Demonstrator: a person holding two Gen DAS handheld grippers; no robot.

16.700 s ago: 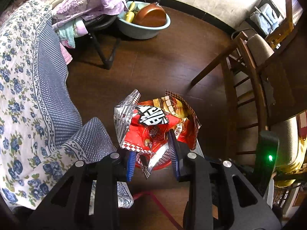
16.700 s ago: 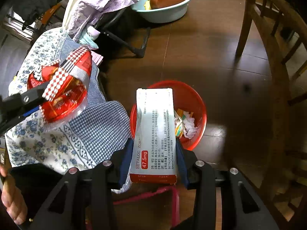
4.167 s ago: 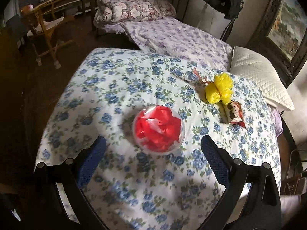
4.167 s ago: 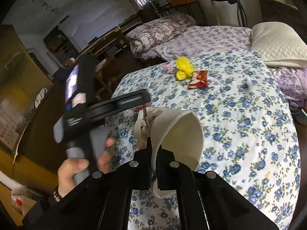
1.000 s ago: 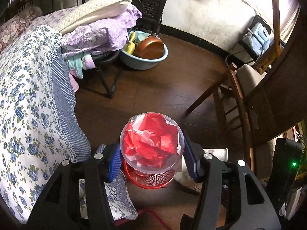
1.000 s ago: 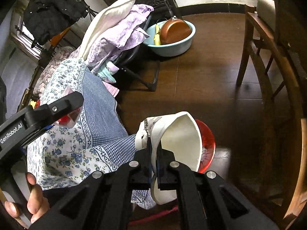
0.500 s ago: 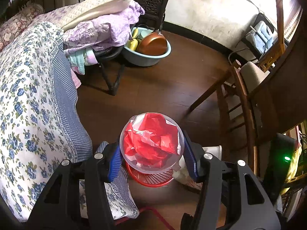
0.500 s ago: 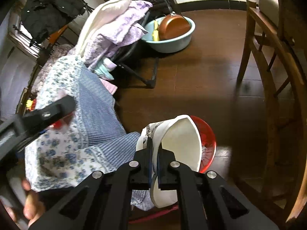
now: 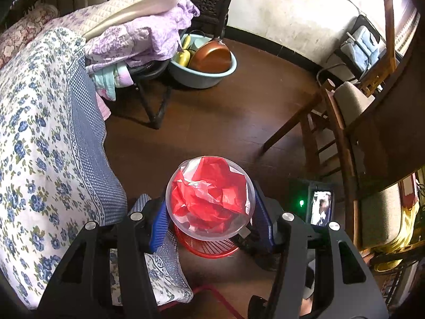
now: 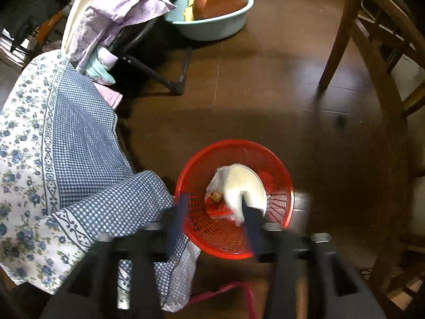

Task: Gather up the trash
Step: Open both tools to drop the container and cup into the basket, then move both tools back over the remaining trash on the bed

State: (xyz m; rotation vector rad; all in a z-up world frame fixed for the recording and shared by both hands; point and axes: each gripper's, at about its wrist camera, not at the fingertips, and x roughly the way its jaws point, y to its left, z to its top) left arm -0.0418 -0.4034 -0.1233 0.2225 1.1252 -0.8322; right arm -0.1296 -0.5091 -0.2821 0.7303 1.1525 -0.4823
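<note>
My left gripper (image 9: 209,222) is shut on a clear plastic bowl (image 9: 209,199) stuffed with crumpled red paper, held over the red mesh basket (image 9: 209,250) on the floor. In the right wrist view, my right gripper (image 10: 214,219) hangs just above the same basket (image 10: 233,143), and its jaws are opening. The crumpled white paper cup (image 10: 244,186) has left the grip and lies in the basket on other trash, just past the right finger (image 10: 252,220). The pads do not press on it. This view is blurred by motion.
A bed with a blue floral cover (image 10: 53,146) hangs close to the basket on the left. Behind stand a folding chair with purple bedding (image 10: 119,8) and a blue basin with a copper pan (image 10: 212,18). Wooden chairs (image 10: 372,66) are on the right.
The right gripper has sunk toward the basket and its jaws have parted, letting go of the white paper cup, which dropped in. The left gripper has kept still with its bowl.
</note>
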